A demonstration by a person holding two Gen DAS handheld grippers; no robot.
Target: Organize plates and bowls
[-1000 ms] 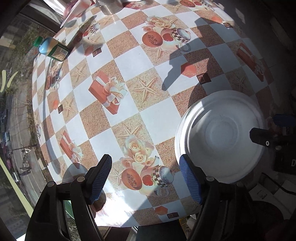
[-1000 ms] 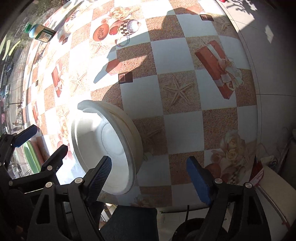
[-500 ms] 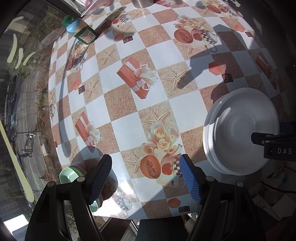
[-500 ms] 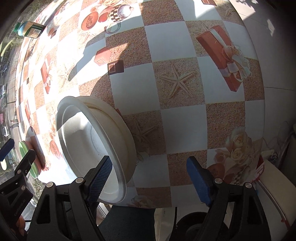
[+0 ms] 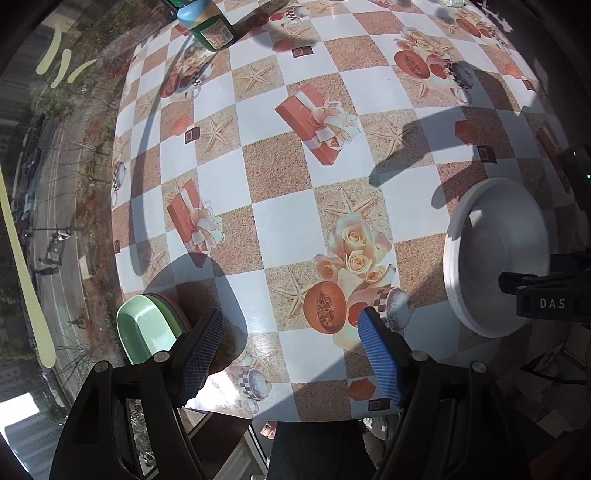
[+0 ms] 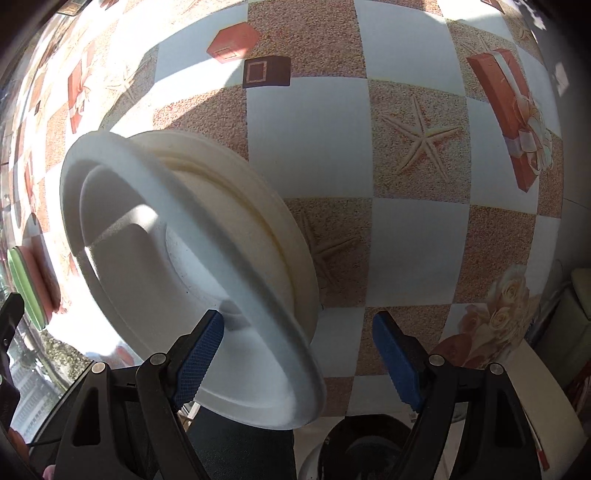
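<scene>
A stack of white plates [image 5: 495, 258] sits near the table's right front edge; it fills the left of the right wrist view [image 6: 155, 266]. My right gripper [image 6: 299, 354] is open, its jaws either side of the stack's near rim, touching nothing. A green bowl [image 5: 144, 332] nested on a pink one sits at the table's left front edge, just left of my left gripper [image 5: 291, 350], which is open and empty above the table edge. The bowls also show edge-on in the right wrist view [image 6: 29, 280].
A green bottle with a blue cap [image 5: 207, 22] lies at the far left of the patterned tablecloth [image 5: 295, 177]. The table's front edge runs just under both grippers. A window with a street below is to the left.
My left gripper has drawn back and swung left, bringing the green and pink bowls into view. My right gripper has moved closer to the white plates' rim. Both stayed open.
</scene>
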